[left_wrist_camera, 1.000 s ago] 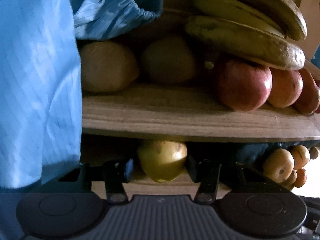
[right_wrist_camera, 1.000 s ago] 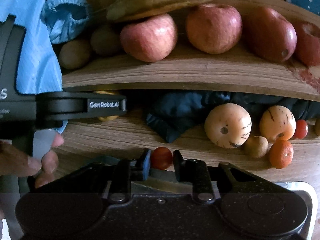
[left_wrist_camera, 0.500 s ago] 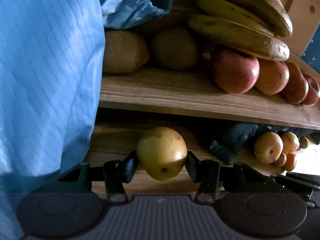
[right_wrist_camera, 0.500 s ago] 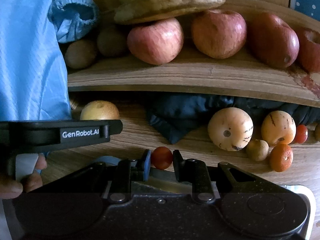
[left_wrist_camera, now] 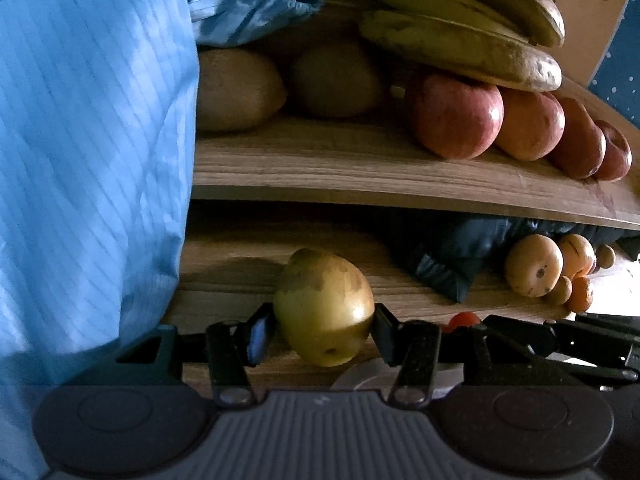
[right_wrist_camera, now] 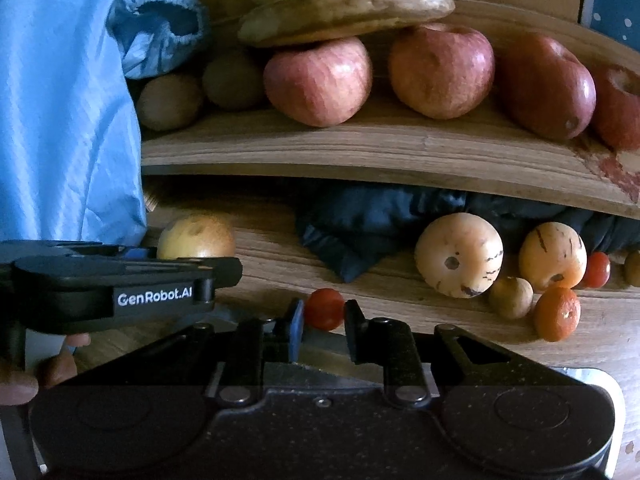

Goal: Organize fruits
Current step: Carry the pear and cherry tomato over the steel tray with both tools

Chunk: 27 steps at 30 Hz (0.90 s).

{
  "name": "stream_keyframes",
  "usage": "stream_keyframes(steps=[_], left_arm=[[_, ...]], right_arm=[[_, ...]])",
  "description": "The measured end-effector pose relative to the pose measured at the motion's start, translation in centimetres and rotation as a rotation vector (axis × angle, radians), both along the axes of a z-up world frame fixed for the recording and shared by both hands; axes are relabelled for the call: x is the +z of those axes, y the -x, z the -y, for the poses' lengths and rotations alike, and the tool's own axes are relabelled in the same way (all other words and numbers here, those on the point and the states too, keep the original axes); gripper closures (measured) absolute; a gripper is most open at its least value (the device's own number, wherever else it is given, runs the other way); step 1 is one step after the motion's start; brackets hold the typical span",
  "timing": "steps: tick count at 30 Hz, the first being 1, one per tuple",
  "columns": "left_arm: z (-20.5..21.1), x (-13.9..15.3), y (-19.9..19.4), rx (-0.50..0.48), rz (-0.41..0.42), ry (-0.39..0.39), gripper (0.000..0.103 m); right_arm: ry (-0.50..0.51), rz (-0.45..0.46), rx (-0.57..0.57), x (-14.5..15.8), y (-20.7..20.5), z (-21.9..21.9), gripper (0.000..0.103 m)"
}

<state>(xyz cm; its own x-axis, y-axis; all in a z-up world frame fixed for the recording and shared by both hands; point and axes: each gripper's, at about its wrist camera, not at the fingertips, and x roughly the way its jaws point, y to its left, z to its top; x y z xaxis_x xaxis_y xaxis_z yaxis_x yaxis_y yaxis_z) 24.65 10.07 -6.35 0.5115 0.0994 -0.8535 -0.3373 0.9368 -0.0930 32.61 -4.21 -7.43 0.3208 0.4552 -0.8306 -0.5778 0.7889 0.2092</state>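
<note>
My left gripper point(left_wrist_camera: 320, 330) is shut on a yellow-green pear point(left_wrist_camera: 324, 306) and holds it in front of the lower wooden shelf point(left_wrist_camera: 400, 296). In the right wrist view the same pear point(right_wrist_camera: 196, 238) shows above the left gripper's body point(right_wrist_camera: 120, 284). My right gripper point(right_wrist_camera: 323, 322) is shut on a small red tomato point(right_wrist_camera: 324, 309), low in front of the lower shelf point(right_wrist_camera: 280, 264). The upper shelf point(right_wrist_camera: 380, 148) holds red apples point(right_wrist_camera: 318, 80), two kiwis point(right_wrist_camera: 170, 102) and bananas point(right_wrist_camera: 344, 12).
A blue cloth point(left_wrist_camera: 88, 160) hangs at the left and covers that side of both shelves. A dark cloth point(right_wrist_camera: 360, 220) lies on the lower shelf. Pale round fruits point(right_wrist_camera: 458, 256), a small orange point(right_wrist_camera: 556, 314) and another tomato point(right_wrist_camera: 598, 270) sit at the right.
The left gripper has drawn back and out from under the upper shelf with the pear, which now shows whole between its fingers. The right gripper has stayed nearly still with the tomato.
</note>
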Motion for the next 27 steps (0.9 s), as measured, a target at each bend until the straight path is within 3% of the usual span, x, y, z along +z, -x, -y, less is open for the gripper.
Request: stream_keyframes(steps=[11, 27], left_arm=[[0.0, 0.0, -2.7, -0.010, -0.013, 0.009, 0.045], [0.8, 1.0, -0.8, -0.021, 0.042, 0.039, 0.045]], right_arm=[[0.014, -0.014, -0.010, -0.8, -0.7, -0.3, 0.078], [-0.024, 0.022, -0.001, 0.9, 0.4, 1.6, 0.078]])
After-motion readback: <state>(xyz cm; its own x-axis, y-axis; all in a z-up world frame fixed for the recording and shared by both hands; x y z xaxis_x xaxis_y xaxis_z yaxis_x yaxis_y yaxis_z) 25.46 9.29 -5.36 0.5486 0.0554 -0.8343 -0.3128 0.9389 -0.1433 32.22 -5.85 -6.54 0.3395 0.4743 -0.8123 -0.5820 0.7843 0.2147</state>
